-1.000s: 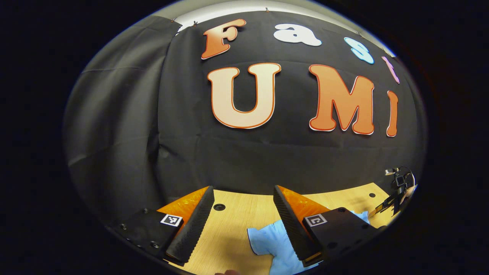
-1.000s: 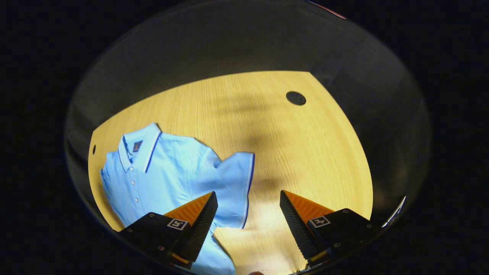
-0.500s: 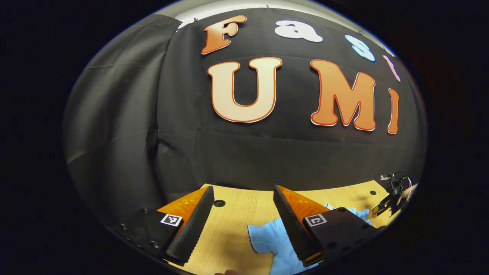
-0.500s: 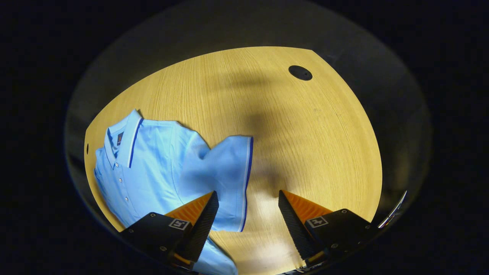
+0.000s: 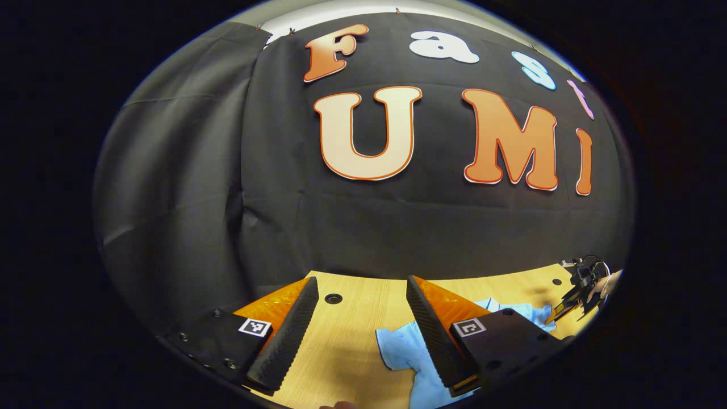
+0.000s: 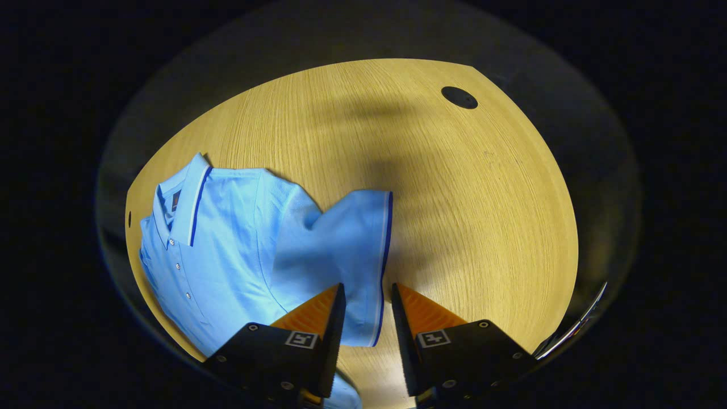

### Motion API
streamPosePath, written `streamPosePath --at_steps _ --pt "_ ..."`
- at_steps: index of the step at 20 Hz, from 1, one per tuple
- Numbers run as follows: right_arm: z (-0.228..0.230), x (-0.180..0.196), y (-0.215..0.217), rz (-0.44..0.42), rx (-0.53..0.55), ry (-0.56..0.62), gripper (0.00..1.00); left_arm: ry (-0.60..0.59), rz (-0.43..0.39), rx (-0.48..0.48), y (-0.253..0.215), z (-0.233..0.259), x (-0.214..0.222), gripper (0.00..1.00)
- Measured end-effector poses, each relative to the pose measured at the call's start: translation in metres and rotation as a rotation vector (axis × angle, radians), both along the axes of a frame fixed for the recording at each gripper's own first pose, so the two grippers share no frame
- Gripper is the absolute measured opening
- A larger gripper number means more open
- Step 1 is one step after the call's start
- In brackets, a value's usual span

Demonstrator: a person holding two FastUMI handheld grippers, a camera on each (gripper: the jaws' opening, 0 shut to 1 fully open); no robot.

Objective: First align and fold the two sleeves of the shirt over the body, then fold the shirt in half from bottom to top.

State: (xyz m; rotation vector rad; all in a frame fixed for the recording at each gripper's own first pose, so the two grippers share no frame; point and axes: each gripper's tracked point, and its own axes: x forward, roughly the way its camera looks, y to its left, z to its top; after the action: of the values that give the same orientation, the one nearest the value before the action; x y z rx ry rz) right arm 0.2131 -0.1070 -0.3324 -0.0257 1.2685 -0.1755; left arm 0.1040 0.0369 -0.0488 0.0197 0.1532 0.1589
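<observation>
Light blue shirt [image 6: 238, 238], navy-and-white striped collar [image 6: 190, 201] and sleeve [image 6: 346, 255] trim, pale wood-grain table [image 6: 454, 199]

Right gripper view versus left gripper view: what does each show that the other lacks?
Right gripper view alone: the shirt's collar, button placket and trimmed sleeve, with the right gripper closing around the cuff edge. Left gripper view alone: the booth wall and the open left gripper. Both: the blue shirt and wooden table.

Light-blue polo shirt [image 6: 227, 244] face-up, sleeve [image 6: 346, 255] spread outward
</observation>
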Motion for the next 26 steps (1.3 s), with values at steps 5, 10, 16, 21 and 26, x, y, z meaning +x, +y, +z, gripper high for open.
streamPosePath --at_steps 5,10,16,21,26 --pt "0.004 0.0 0.005 -0.035 -0.002 -0.025 0.03 -0.004 0.009 -0.003 0.009 0.0 -0.014 1.0" --pt "0.053 -0.001 0.033 0.059 -0.038 -0.135 0.01 -0.008 0.007 -0.008 0.021 -0.001 -0.023 1.0" --pt "0.095 0.0 0.089 0.221 -0.105 -0.235 0.01 -0.02 -0.011 -0.002 0.038 0.005 -0.028 1.0" --pt "0.098 -0.006 0.152 0.297 -0.066 -0.246 0.01 -0.02 0.004 -0.011 0.064 0.002 -0.032 1.0" --pt "0.093 -0.018 0.217 0.369 0.025 -0.239 0.02 -0.002 0.029 -0.024 0.09 -0.008 -0.034 1.0"
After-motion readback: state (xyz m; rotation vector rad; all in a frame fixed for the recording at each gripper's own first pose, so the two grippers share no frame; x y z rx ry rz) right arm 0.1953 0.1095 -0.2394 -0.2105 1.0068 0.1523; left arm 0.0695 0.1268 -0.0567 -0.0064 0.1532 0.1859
